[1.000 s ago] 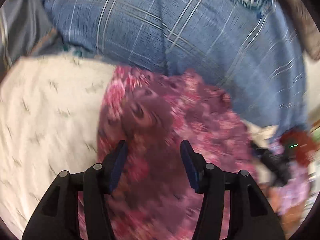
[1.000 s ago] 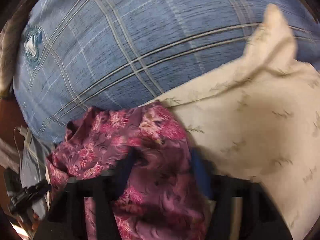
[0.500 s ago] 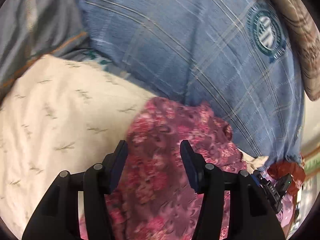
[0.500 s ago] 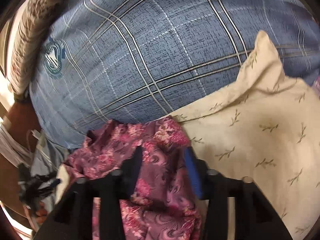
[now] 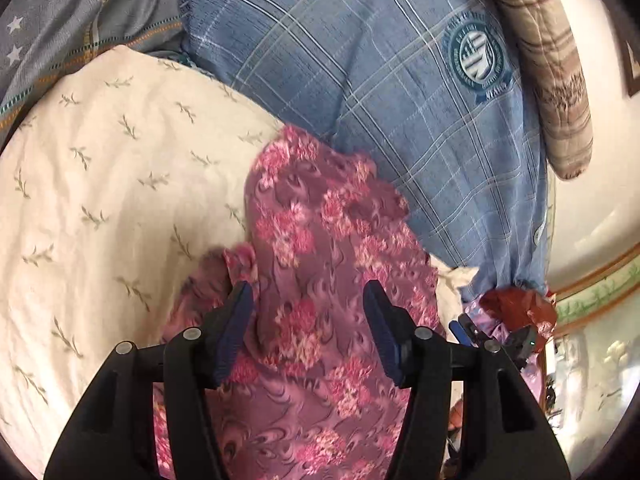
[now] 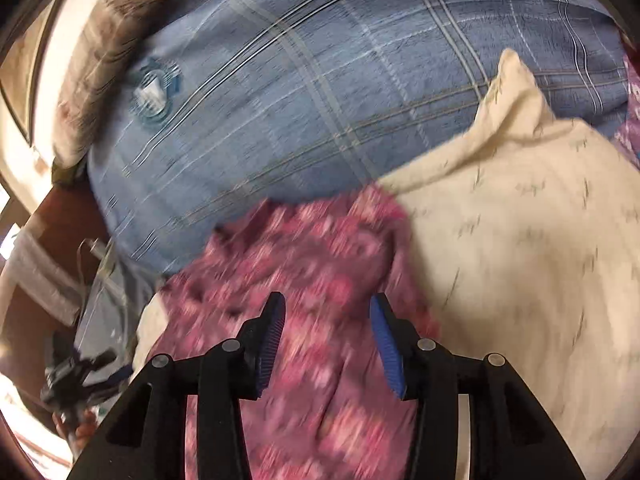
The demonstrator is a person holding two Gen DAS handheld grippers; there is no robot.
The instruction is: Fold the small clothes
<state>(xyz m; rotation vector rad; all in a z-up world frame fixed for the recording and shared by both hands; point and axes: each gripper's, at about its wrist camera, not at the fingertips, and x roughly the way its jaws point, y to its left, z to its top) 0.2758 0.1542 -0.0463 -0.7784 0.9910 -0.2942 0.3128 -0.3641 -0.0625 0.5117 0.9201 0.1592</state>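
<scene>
the pink flowered garment [image 5: 320, 280] lies crumpled on a cream sheet [image 5: 120, 184], its far edge against a blue checked pillow [image 5: 380, 80]. the left gripper [image 5: 308, 332] hangs over it with its jaws apart and opening, cloth below the gap, the pads not pressing it. the right gripper [image 6: 328, 344] also stands with jaws apart above the same garment [image 6: 304, 264], gripping nothing. a brown striped cushion [image 5: 556, 80] lies beyond the pillow.

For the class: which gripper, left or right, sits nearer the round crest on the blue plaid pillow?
Hard to call; roughly equal. From the left gripper the crest lies up to the right; from the right gripper, up to the left. Both hover over the pink floral garment.
</scene>
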